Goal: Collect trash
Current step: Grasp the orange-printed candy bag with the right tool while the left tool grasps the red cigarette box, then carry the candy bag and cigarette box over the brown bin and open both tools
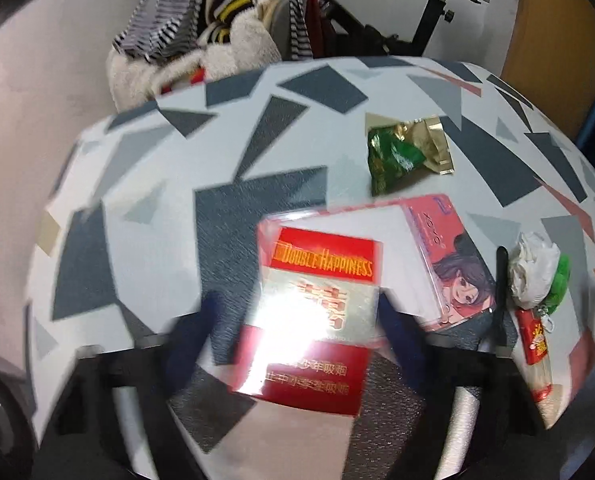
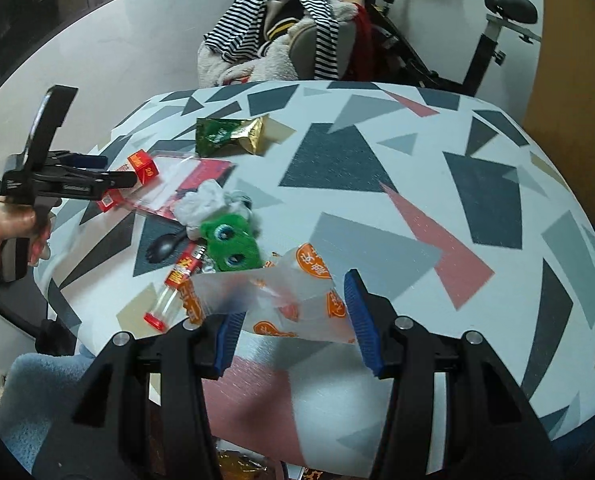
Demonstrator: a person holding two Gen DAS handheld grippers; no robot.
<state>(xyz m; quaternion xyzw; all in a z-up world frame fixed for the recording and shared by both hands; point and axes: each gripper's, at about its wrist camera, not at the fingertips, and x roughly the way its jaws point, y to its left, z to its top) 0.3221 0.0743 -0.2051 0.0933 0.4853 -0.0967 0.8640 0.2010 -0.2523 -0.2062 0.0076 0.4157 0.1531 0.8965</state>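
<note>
My left gripper point(image 1: 297, 320) is shut on a red cigarette pack point(image 1: 309, 320) and holds it above the patterned table point(image 1: 177, 160); both also show in the right wrist view, the gripper point(image 2: 109, 184) and the pack point(image 2: 137, 172). My right gripper point(image 2: 293, 320) is open, its blue pads either side of a clear plastic wrapper with orange print point(image 2: 289, 304) lying on the table. A green and gold snack wrapper point(image 1: 405, 152) point(image 2: 229, 134) lies further back. A crumpled tissue point(image 2: 201, 204) lies beside a green toy point(image 2: 233, 244).
A clear card packet with an anime picture point(image 1: 449, 264) lies under the pack. A black spoon point(image 2: 165, 246) and a red-labelled tube point(image 2: 177, 288) lie near the left table edge. A chair piled with clothes point(image 2: 281, 32) and an exercise bike point(image 2: 477, 52) stand behind the table.
</note>
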